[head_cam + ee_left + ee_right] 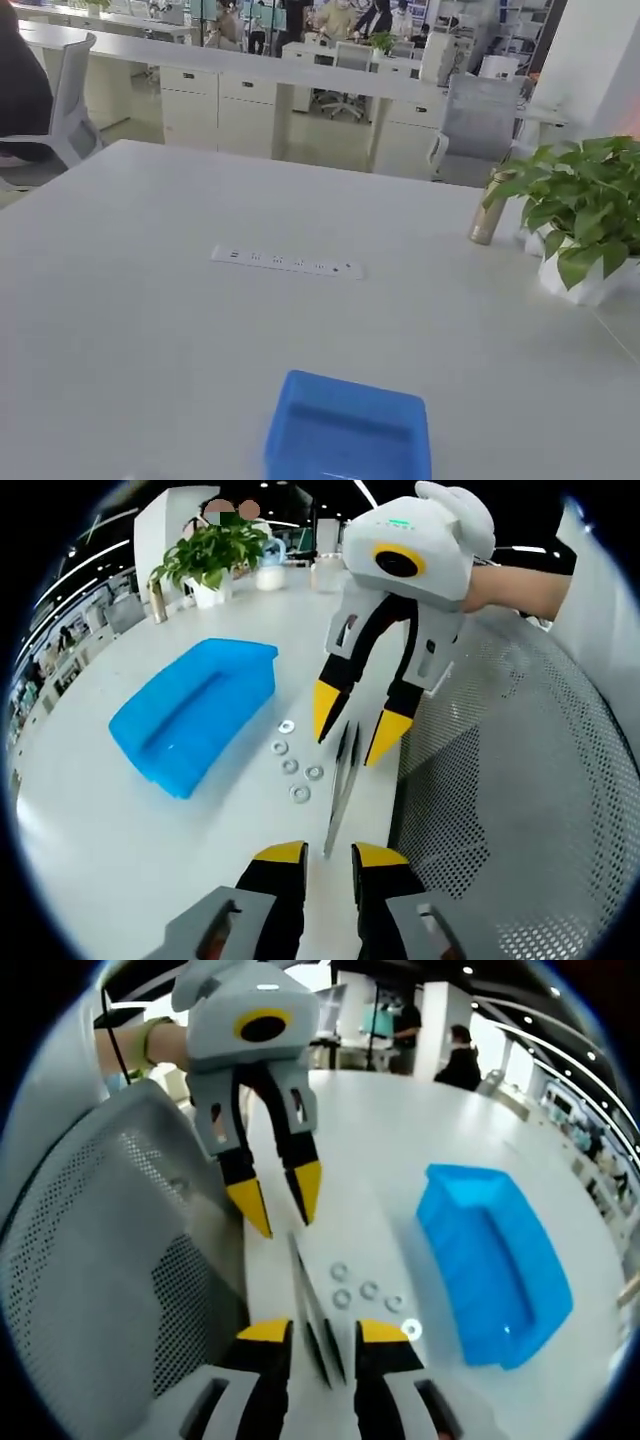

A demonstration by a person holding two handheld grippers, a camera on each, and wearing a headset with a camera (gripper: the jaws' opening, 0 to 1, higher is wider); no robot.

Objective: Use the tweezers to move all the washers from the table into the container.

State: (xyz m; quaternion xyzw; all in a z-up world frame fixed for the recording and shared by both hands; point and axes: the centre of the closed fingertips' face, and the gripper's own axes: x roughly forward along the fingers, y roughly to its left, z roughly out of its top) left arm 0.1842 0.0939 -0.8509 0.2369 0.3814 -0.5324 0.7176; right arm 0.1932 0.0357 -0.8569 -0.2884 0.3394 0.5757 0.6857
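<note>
We have both grippers at the near edge of the table [150, 300], facing each other, and the tweezers [338, 790] lie flat on the surface between them. Their long axis runs almost straight from one gripper to the other. The left gripper [284, 1218] has its jaws parted and holds nothing. The right gripper [345, 748] is the same, its yellow tips spread and empty. In each gripper view one end of the tweezers reaches in between that view's own jaws, so neither side is clearly nearer to the tool as a whole. As far as we can tell, the joined end points toward the left gripper and the two splayed tips point toward the right. We judge that the pick turns on this: a jaw pair has to close across the thin width of the tweezers, square to that long axis, and far enough back to leave the tips free. Five washers [290, 766] lie loose on the table just beside the tweezers, on the side away from the mesh chair [500, 780]. The blue container [150, 765] sits just past the washers on that same side, so the carry should be a short one.
</note>
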